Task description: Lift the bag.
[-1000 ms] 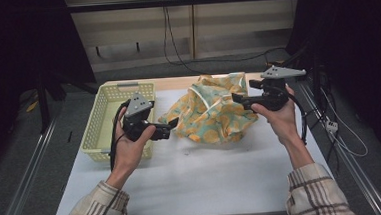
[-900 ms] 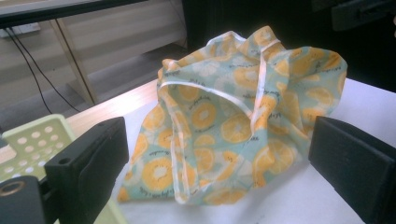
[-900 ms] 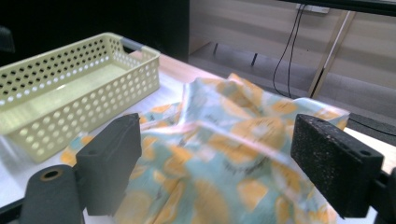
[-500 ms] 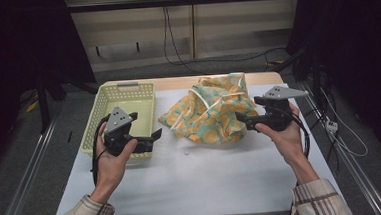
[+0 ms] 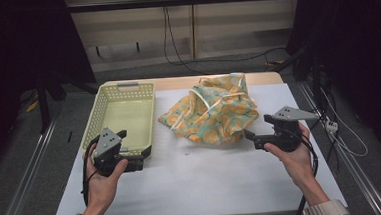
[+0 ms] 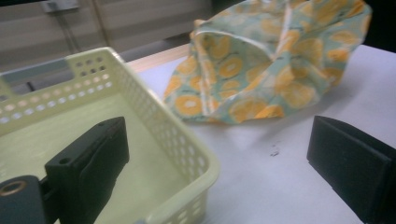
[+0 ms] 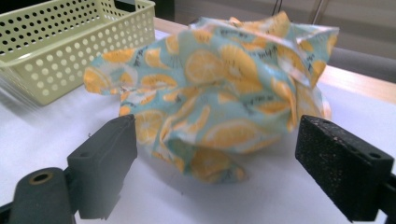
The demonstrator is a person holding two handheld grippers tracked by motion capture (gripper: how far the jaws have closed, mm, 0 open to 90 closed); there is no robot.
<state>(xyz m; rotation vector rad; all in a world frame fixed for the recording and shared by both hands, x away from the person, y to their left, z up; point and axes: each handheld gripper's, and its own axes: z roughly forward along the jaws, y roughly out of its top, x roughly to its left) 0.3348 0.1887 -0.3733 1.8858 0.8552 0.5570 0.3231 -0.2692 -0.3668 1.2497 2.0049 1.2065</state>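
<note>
A pale yellow basket (image 5: 127,94) is sitting at the left rear of the surface (image 5: 203,182), and nothing is lying in it: its perforated walls are enclosing a bare floor. Just beside it to the right, a crumpled cloth (image 5: 214,113) printed with orange slices on pale green is lying in a loose heap, apart from the basket's wall.

The left gripper (image 5: 140,158) is hovering at the basket's near right corner. In the left gripper view its fingers (image 6: 100,158) are standing wide apart and gripping nothing; one is showing against the basket's inside and the other over the surface, with the basket's corner between them. The right gripper (image 5: 249,137) is hanging just off the near right edge of the cloth. In the right gripper view its fingers (image 7: 343,165) are also spread wide and holding nothing, framing the cloth's near folds without touching them.

A white sheet is covering the surface, with a strip of bare wood showing along the far edge. Behind, cables (image 5: 174,43) are hanging down a pale panelled wall and trailing over a grey floor. Dark drapes are standing at both sides, and metal rails are running along the floor beside the surface.
</note>
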